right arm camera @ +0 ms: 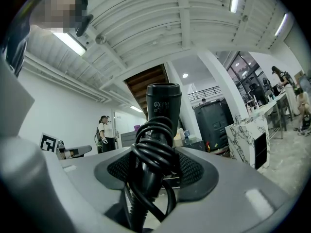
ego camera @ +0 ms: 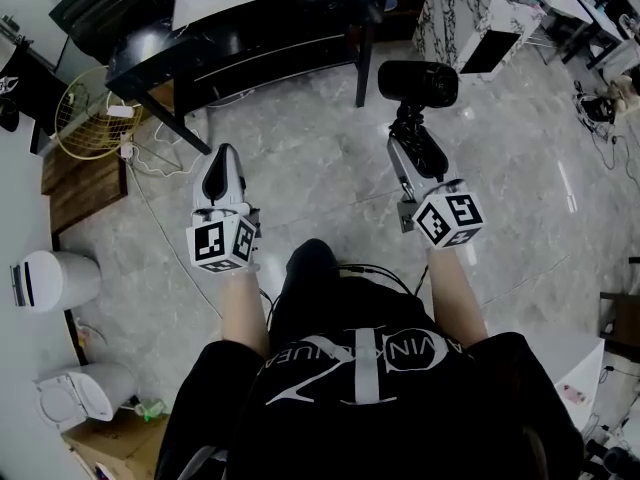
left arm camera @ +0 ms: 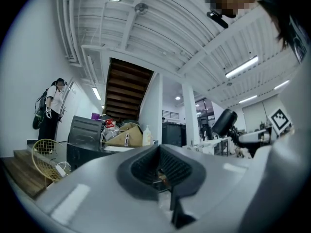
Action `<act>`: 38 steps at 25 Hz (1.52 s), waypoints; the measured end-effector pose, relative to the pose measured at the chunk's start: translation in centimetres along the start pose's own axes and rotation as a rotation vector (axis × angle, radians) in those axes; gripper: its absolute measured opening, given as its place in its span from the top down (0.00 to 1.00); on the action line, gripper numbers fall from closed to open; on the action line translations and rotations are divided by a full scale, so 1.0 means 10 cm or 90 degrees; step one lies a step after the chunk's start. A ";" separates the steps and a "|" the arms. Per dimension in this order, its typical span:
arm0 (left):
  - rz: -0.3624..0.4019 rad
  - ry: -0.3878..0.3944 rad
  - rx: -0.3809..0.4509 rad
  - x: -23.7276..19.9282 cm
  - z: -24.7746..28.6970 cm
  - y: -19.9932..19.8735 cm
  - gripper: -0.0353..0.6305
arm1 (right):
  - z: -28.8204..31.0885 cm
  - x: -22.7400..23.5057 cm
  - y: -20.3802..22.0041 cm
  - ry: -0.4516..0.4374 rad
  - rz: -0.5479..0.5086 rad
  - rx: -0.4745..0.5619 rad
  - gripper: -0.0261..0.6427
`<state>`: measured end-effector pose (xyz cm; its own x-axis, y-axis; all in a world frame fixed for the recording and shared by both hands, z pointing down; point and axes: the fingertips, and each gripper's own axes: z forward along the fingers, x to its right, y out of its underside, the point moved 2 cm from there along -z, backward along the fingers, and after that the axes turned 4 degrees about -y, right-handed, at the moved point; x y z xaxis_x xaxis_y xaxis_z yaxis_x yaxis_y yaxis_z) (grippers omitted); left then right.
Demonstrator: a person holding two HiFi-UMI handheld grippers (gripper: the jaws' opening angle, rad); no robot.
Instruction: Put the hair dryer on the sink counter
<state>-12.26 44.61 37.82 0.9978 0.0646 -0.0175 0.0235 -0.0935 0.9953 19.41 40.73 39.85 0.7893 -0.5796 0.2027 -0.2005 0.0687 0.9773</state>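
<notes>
- Black-shirted person [ego camera: 380, 398] fills the near edge, with both forearms stretched forward over a pale grey marble floor [ego camera: 300, 168].
- Right gripper [ego camera: 408, 140] is clamped on the handle of a black hair dryer [ego camera: 418, 84]. The dryer's cord is coiled round that handle, and its barrel stands upright just beyond the jaws.
- Left gripper [ego camera: 222, 153] has its jaws drawn together and carries nothing.
- Progress, as I judge it: the dryer is picked up and held above the floor. Setting it down is not yet done.
- White marble-veined counter [ego camera: 465, 13] stands at the far right and is probably the sink counter. It is well apart from the dryer.
</notes>
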 end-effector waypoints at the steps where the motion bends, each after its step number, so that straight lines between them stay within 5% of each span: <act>1: -0.001 -0.002 -0.002 0.02 0.01 0.02 0.95 | 0.01 0.04 0.01 -0.001 0.000 -0.003 0.57; 17: 0.002 -0.014 -0.028 -0.41 1.46 0.28 0.95 | 1.33 0.67 0.09 0.004 0.017 -0.023 0.57; 38: -0.004 0.053 -0.048 -0.92 3.70 0.46 0.95 | 3.34 1.30 0.10 0.013 0.043 -0.051 0.57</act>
<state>-18.99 6.79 39.08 0.9889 0.1476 -0.0197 0.0226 -0.0182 0.9996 10.07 6.20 41.36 0.7872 -0.5551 0.2687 -0.2068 0.1729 0.9630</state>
